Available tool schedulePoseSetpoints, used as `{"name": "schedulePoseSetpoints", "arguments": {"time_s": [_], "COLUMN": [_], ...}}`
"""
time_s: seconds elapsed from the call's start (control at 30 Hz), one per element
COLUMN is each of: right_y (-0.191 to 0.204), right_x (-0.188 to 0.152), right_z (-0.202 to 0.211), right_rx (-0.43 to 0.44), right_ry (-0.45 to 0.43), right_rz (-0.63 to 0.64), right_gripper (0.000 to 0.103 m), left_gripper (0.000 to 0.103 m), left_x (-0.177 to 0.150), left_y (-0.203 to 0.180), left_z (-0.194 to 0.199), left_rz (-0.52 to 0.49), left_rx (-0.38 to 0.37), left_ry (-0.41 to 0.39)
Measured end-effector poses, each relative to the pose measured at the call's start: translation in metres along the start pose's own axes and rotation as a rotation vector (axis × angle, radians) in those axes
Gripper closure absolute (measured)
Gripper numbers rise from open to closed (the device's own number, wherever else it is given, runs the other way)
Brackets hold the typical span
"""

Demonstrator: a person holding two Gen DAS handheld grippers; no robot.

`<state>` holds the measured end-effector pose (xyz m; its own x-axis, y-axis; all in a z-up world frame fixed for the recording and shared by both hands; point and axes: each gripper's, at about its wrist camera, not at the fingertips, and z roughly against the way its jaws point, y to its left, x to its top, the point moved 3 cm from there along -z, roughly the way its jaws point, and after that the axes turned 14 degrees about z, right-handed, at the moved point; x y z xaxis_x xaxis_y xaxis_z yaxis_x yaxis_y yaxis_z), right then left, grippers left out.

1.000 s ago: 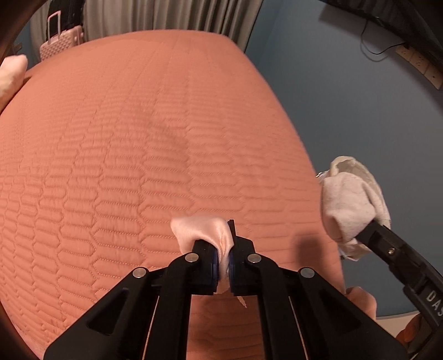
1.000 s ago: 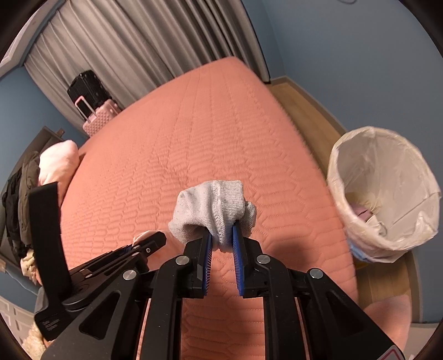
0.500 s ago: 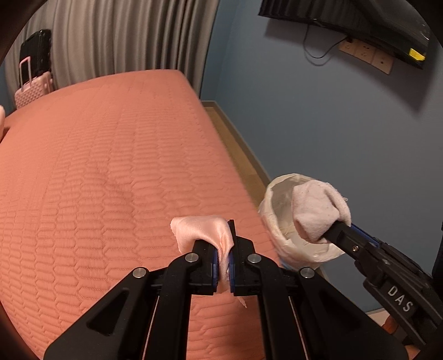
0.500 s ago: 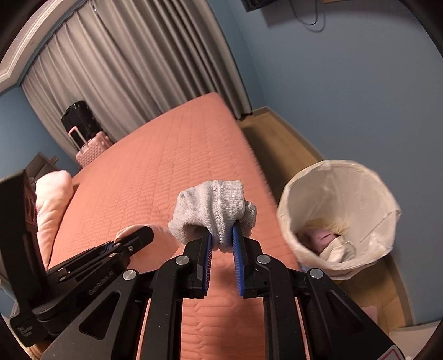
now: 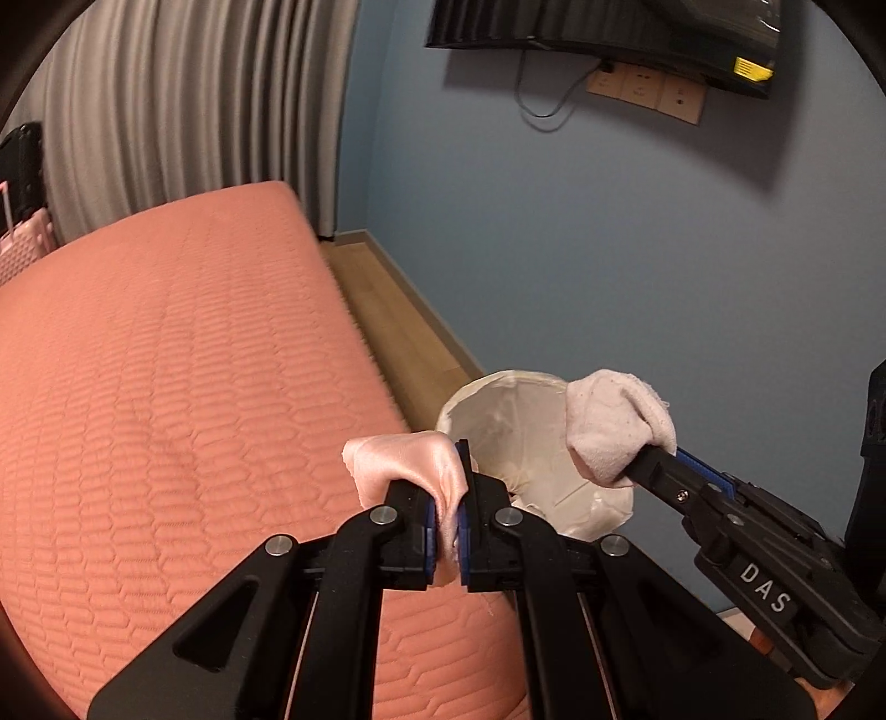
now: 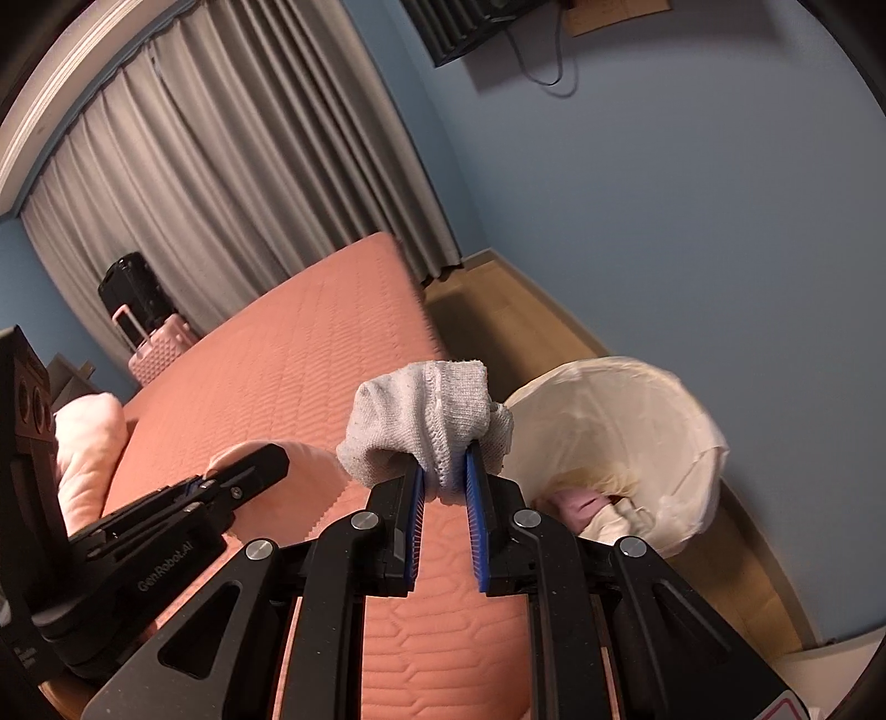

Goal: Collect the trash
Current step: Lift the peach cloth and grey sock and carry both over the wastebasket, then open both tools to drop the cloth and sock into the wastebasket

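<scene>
My left gripper (image 5: pixel 447 493) is shut on a shiny pink satin cloth (image 5: pixel 401 462), held above the near right corner of the bed. My right gripper (image 6: pixel 446 471) is shut on a bunched grey-white sock (image 6: pixel 423 421); in the left wrist view the sock (image 5: pixel 612 435) hangs over the rim of the bin. The bin (image 6: pixel 626 437), lined with a cream bag, stands on the floor beside the bed and holds some pink and white scraps (image 6: pixel 587 507). The left gripper (image 6: pixel 243 471) appears at lower left in the right wrist view.
A salmon quilted bed (image 5: pixel 166 376) fills the left. A strip of wooden floor (image 5: pixel 387 315) runs between bed and blue wall. Grey curtains (image 6: pixel 249 183), a pink suitcase (image 6: pixel 158 349), a pink pillow (image 6: pixel 83 443) and a wall screen (image 5: pixel 609 27) are around.
Both grippers have risen and swung right from over the bed toward the bin, each keeping its cloth. The sock now hangs over the bin's mouth.
</scene>
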<state>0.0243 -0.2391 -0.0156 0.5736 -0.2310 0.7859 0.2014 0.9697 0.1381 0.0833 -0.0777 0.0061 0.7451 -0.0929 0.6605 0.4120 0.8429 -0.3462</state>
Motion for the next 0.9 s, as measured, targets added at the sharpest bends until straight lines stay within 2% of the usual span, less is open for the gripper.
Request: {"name": "schedulePoseSetpoints", "arguments": {"time_s": [0.4, 0.57, 0.67, 0.73, 0.9], "right_y": [-0.061, -0.076, -0.083, -0.086, -0.09], "right_x": [0.007, 0.01, 0.012, 0.014, 0.013], "right_z": [0.01, 0.006, 0.003, 0.0, -0.006], "right_rx": [-0.086, -0.104, -0.109, -0.109, -0.11], "right_ry": [-0.03, -0.031, -0.032, -0.03, -0.028], "right_rz": [-0.062, -0.075, -0.079, -0.082, -0.084], "right_gripper": [0.089, 0.089, 0.089, 0.089, 0.089], "left_gripper": [0.098, 0.096, 0.08, 0.065, 0.054], "left_x": [0.014, 0.02, 0.026, 0.029, 0.032], "left_y": [-0.053, -0.066, -0.067, -0.066, -0.065], "left_z": [-0.036, -0.055, -0.063, -0.064, -0.066], "left_rz": [-0.063, -0.056, -0.028, -0.016, -0.02], "left_rx": [-0.125, -0.145, -0.146, -0.146, -0.133], "left_ry": [0.055, 0.095, 0.101, 0.087, 0.065]}}
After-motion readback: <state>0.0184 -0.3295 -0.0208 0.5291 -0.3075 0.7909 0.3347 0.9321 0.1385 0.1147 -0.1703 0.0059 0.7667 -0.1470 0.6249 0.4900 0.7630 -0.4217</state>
